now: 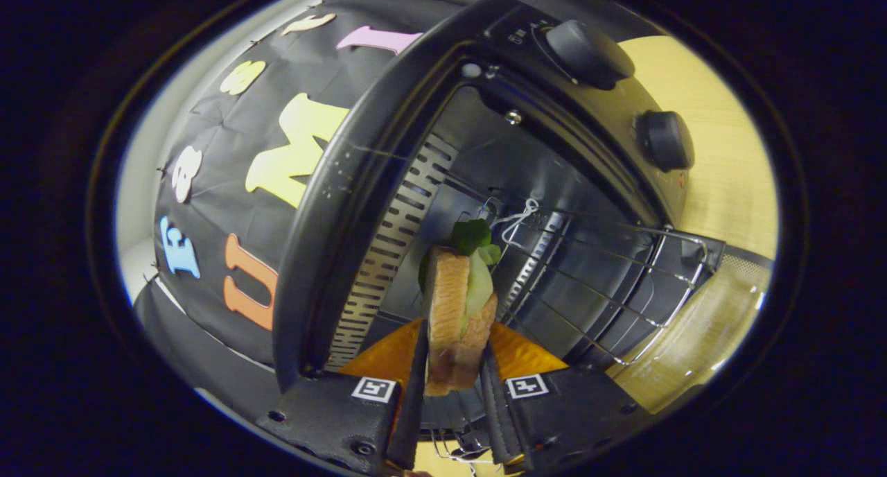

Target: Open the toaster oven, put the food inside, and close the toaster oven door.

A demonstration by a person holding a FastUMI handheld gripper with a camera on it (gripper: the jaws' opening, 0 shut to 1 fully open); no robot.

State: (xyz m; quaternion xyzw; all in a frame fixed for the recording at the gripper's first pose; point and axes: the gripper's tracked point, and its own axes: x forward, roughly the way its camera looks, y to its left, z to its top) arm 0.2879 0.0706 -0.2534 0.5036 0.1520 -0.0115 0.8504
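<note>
Toaster oven (388,151), dark, door open, standing on the light wood surface (727,186); two knobs (589,50) on its control panel, slotted side wall and wire rack (610,290) visible in the cavity. Sandwich (457,317), toasted bread with green leaf filling, held on edge at the oven mouth, just short of the rack. My tool (454,387): both fingers pressed to the sandwich's faces, gripping it.

One sandwich (457,310), one toaster oven (388,151), two knobs (589,50).
</note>
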